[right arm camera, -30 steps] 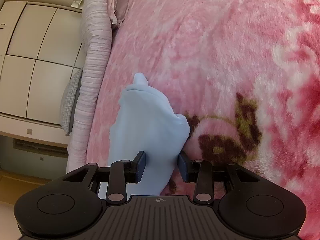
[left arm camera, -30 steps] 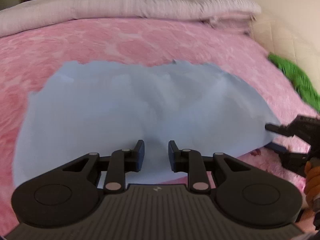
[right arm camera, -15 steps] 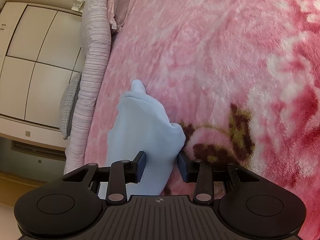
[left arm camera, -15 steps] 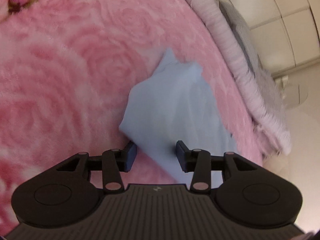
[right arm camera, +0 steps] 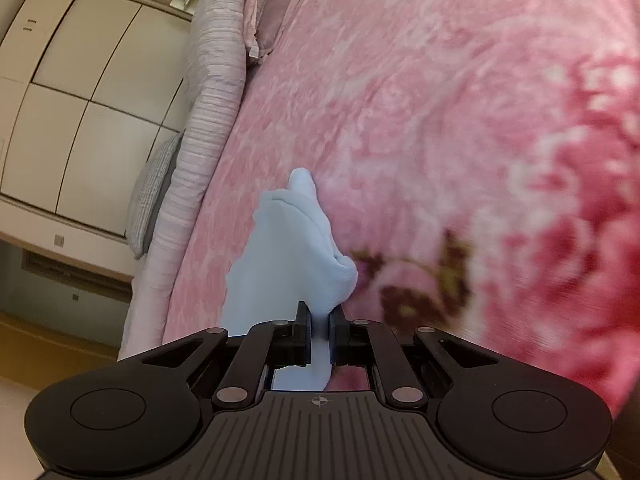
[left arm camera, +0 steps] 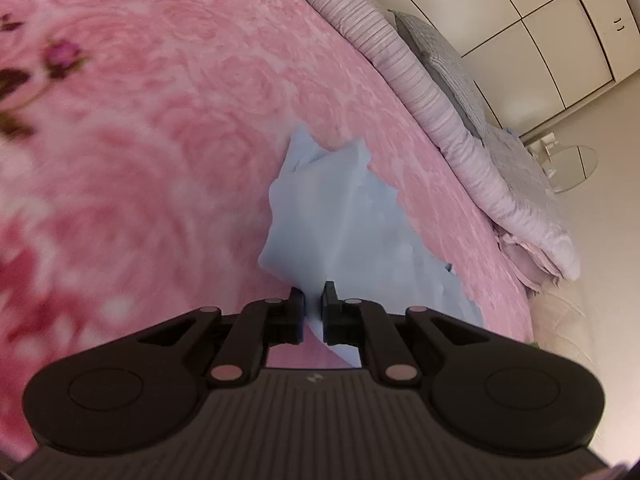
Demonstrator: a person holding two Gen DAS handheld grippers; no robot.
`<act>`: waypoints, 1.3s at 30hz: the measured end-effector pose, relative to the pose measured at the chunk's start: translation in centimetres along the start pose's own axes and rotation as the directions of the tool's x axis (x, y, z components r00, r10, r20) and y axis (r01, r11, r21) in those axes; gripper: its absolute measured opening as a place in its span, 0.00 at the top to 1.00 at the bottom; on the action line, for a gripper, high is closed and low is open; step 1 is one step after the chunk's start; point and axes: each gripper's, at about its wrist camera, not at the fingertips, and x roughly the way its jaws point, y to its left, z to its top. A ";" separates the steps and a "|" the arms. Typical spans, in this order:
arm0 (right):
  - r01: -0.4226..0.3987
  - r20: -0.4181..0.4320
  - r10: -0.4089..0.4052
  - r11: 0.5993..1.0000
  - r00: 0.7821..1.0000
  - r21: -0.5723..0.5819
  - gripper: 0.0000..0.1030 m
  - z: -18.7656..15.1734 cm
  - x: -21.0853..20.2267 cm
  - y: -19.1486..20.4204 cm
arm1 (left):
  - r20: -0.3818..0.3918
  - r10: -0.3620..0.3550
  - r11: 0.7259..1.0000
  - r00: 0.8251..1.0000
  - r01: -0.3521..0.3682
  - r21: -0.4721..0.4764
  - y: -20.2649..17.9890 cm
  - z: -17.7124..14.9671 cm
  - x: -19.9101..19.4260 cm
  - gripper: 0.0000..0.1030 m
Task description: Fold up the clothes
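Observation:
A light blue garment [left arm camera: 340, 220] lies on the pink floral blanket [left arm camera: 140, 140]. My left gripper [left arm camera: 313, 298] is shut on the garment's near edge, and the cloth rises in bunched folds ahead of the fingers. In the right wrist view the same garment [right arm camera: 288, 264] stands up in a narrow fold. My right gripper [right arm camera: 319, 314] is shut on its near edge, with cloth pinched between the pads. Neither gripper shows in the other's view.
A rolled striped lilac duvet [left arm camera: 420, 92] and a grey pillow [left arm camera: 448, 60] lie along the bed's far edge. Cream wardrobe doors [right arm camera: 80, 80] stand beyond. The bed's side edge and wooden floor [right arm camera: 40, 352] show at the lower left of the right wrist view.
Both grippers have closed on the garment's edge; they were open around it before. The left gripper swung round from facing the spread garment to viewing it edge-on.

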 end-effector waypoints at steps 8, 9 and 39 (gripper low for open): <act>0.078 -0.086 -0.098 0.975 0.991 -0.208 0.91 -2.5 -6.0 -1.7 | -0.108 0.092 0.990 0.990 -0.079 0.118 1.7 -4.7 -5.7 0.90; 0.094 -0.092 -0.122 0.962 0.988 -0.257 0.85 -2.5 -6.3 -1.6 | -0.119 0.119 0.982 0.986 -0.099 0.164 1.6 -4.5 -6.0 0.88; -0.104 -0.163 -0.032 0.646 0.986 -0.756 0.80 7.1 10.4 8.2 | 0.033 -0.003 0.870 0.999 -0.013 0.492 -5.6 7.3 7.1 0.92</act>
